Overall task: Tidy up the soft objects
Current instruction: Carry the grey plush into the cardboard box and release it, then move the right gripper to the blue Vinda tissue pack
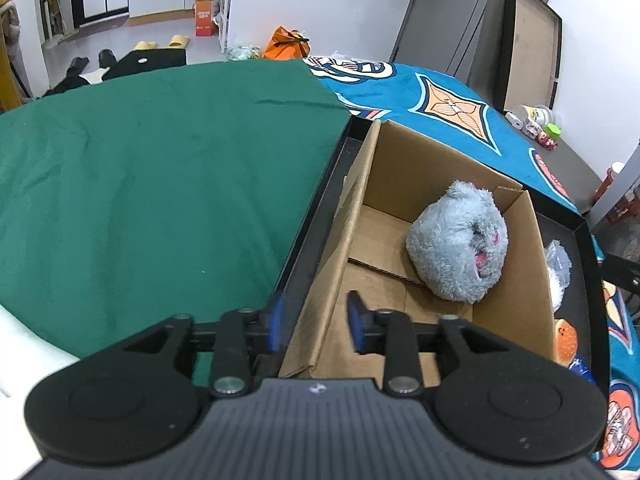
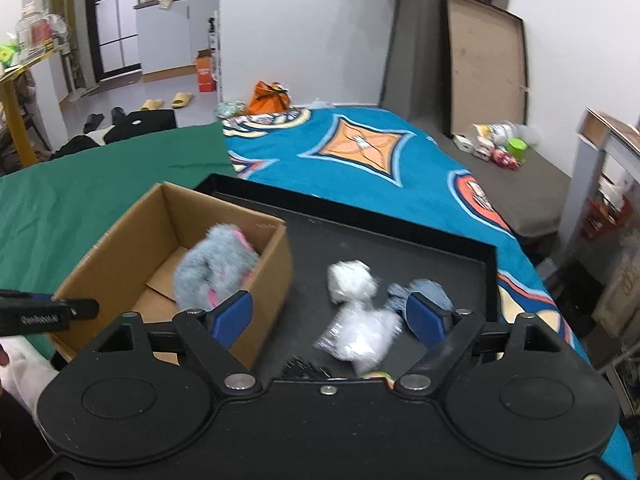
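Note:
A grey plush toy [image 1: 456, 240] lies inside a brown cardboard box [image 1: 400, 168] that stands in a black tray [image 1: 584, 240]. My left gripper [image 1: 316, 322] is open and straddles the box's left wall, with its blue pads clear of the cardboard. In the right wrist view the grey plush toy [image 2: 216, 272] is blurred inside the box [image 2: 120, 248]. My right gripper [image 2: 330, 316] is open wide over the tray [image 2: 400, 248]. Between and below its fingers lies a white soft toy in clear wrapping [image 2: 360, 336], untouched. Another white bundle [image 2: 352, 280] and a blue-grey plush [image 2: 424, 288] lie beyond.
The tray rests on a bed, with a green cloth [image 1: 160, 180] to the left and a blue patterned blanket [image 2: 380, 168] behind. An orange burger-like toy [image 1: 566, 338] lies at the tray's near right. Boards lean on the far wall [image 2: 488, 60]; clutter [image 2: 496, 144] sits beside the bed.

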The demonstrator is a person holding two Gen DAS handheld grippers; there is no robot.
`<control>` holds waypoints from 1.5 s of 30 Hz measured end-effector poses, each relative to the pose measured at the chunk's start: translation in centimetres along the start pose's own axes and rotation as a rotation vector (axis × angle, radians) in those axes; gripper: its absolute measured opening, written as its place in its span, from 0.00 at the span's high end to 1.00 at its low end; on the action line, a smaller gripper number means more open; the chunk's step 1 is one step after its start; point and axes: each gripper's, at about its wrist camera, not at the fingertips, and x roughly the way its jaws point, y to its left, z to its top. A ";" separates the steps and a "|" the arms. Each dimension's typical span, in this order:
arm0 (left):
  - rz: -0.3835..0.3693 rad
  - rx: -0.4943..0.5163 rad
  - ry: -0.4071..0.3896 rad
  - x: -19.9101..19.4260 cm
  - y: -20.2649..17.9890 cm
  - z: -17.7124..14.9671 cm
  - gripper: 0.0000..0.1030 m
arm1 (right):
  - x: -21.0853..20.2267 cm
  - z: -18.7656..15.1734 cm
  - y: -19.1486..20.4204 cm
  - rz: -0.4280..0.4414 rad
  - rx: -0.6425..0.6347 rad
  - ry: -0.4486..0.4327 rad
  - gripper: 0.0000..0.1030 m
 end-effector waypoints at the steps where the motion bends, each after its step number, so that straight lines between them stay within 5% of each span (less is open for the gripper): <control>1: 0.007 0.007 -0.004 -0.1 -0.2 0.0 0.58 | -0.1 -0.3 -0.5 -0.007 0.009 0.008 0.19; 12: 0.064 0.113 -0.057 -1.4 -2.3 -0.4 0.32 | -1.0 -4.0 -5.8 0.005 0.211 0.095 0.19; 28: 0.146 0.271 -0.064 -1.2 -6.2 -2.1 0.30 | 0.7 -9.2 -8.5 0.032 0.375 0.197 0.19; 45: 0.200 0.300 -0.056 -0.3 -6.8 -2.3 0.30 | 4.2 -11.1 -8.8 0.009 0.441 0.254 0.18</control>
